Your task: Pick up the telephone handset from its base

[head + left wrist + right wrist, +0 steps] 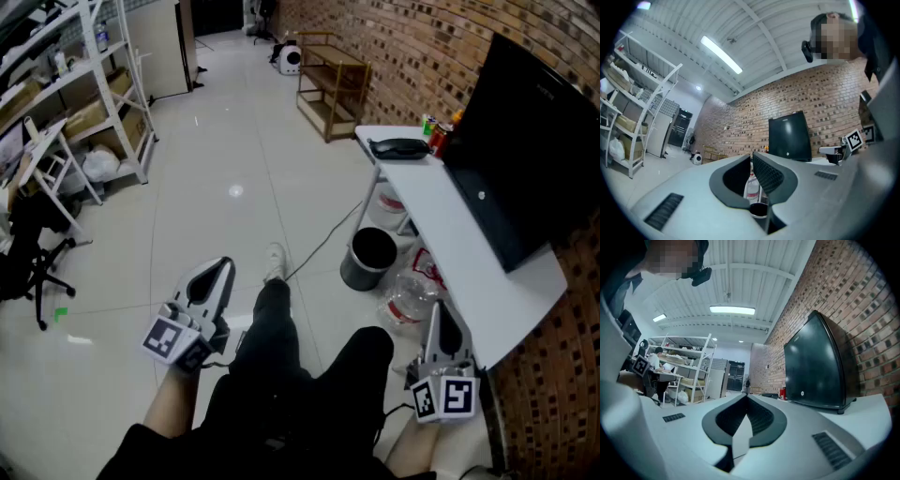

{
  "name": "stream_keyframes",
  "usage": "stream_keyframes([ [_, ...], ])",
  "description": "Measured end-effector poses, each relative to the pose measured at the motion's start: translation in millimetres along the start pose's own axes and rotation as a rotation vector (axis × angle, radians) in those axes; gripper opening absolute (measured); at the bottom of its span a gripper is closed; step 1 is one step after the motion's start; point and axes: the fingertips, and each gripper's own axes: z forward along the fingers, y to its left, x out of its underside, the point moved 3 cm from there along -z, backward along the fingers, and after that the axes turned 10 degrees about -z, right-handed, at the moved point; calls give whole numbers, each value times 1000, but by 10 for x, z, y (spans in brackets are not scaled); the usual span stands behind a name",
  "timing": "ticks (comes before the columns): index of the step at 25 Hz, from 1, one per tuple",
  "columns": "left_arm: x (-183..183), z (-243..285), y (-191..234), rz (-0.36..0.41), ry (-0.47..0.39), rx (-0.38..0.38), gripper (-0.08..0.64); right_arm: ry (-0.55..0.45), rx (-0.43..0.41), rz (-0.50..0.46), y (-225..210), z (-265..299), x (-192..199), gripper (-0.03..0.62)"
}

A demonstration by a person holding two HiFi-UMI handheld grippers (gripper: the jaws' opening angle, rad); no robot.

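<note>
Sitting beside a white table (448, 246) that runs along a brick wall (412, 56), a person holds a two-jaw gripper in each hand, low over their lap. The left gripper (224, 266) has its jaws pressed together with nothing between them and points out across the pale tiled floor. The right gripper (438, 311), at the near edge of the table, also has its jaws closed on nothing. The telephone handset (399, 146) lies on its base at the far end of the table, well apart from both grippers. Small red and green containers (437, 129) stand just beside it. A large black monitor (525, 155) stands along the table's right side. Under the table are a black bin (371, 257) and a clear plastic bottle (407, 296). White shelving (98, 80) lines the far left.
</note>
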Motion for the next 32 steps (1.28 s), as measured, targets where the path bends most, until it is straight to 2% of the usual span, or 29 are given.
stream_keyframes([
  [3,-69,-64,57,4,-5,-16,20,-9,3,12,25,-33,-65,9],
  [6,15,-34,153,0,9,-29,20,18,-11,-31,38,28,-37,11],
  [9,133,103,193,53,48,-24,19,55,-23,-83,23,142,39,11],
  [11,218,213,203,83,79,-7,20,77,-22,-73,16,224,120,11],
  [16,279,649,329,12,64,45,19,89,-19,-58,-72,588,206,11],
  [21,235,1148,523,22,53,56,19,82,-49,-44,-141,1004,205,11],
  [27,252,1737,752,-1,5,73,20,56,-87,-78,-228,1544,181,9],
  [32,395,2116,908,-9,22,75,20,59,-61,-69,-387,1850,183,11],
])
